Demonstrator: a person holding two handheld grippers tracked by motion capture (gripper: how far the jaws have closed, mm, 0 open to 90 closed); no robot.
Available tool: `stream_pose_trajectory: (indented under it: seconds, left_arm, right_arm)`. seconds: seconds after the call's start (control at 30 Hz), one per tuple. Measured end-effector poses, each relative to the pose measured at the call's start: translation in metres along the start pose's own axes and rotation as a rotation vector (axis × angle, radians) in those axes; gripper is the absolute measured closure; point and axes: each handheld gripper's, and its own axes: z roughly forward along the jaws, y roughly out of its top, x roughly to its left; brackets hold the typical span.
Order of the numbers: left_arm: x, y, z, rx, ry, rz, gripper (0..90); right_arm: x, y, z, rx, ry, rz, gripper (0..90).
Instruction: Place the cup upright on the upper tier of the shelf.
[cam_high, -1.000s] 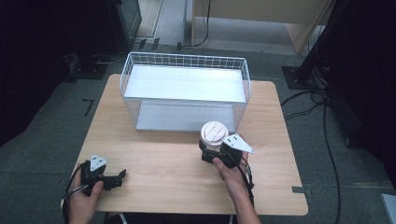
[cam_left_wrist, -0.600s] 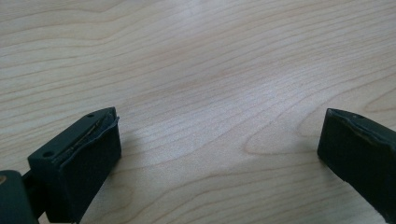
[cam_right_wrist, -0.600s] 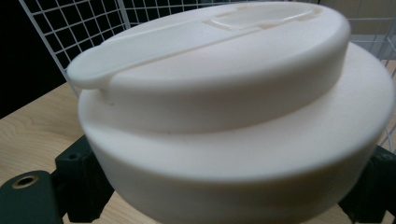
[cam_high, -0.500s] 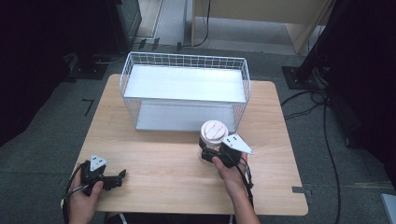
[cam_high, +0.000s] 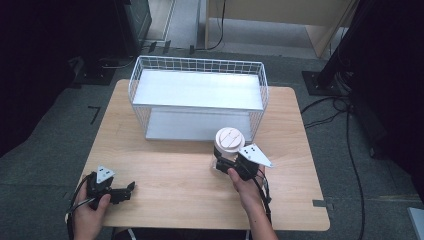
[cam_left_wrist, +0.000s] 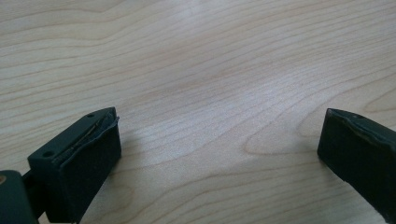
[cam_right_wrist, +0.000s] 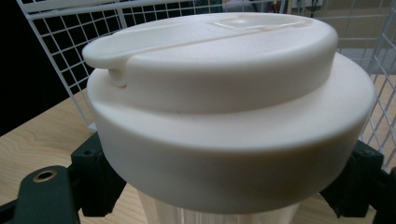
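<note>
The right gripper (cam_high: 231, 161) had its 2 jaws pinching a clear cup (cam_right_wrist: 187, 217) just under its cream lid (cam_high: 229, 139), 1 jaw on each side of the body below the rim, a grip that looked chosen to keep the cup upright and the lid free. The cup stood near the middle-right of the counter (cam_high: 175, 175), just in front of the white wire basket (cam_high: 197, 65), and whether its base touched the wood could not be told from above. The lid was pressed on and its flap sat flat, so nothing of the contents could be read; the sliver of clear wall in the right gripper view showed no liquid that I could make out. The basket had 2 levels, a white shelf across the top and a floor below, and both lay bare. Over at the near-left corner the left gripper (cam_high: 111, 190) lay low over the counter, jaws spread wide on nothing but wood grain, seemingly parked out of the way.
</note>
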Motion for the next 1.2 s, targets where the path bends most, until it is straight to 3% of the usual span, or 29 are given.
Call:
stream_pose_trajectory:
  seconds: [0.43, 1.2]
  left_arm:
    - [0.000, 0.000, 0.000, -0.002, 0.000, -0.002, 0.0]
    - [0.000, 0.000, 0.000, -0.001, 0.000, -0.001, 0.0]
  right_arm:
    - [0.008, 0.030, -0.008, -0.089, -0.007, -0.030, 16.0]
    - [0.035, 0.113, -0.009, -0.239, 0.008, -0.108, 16.1]
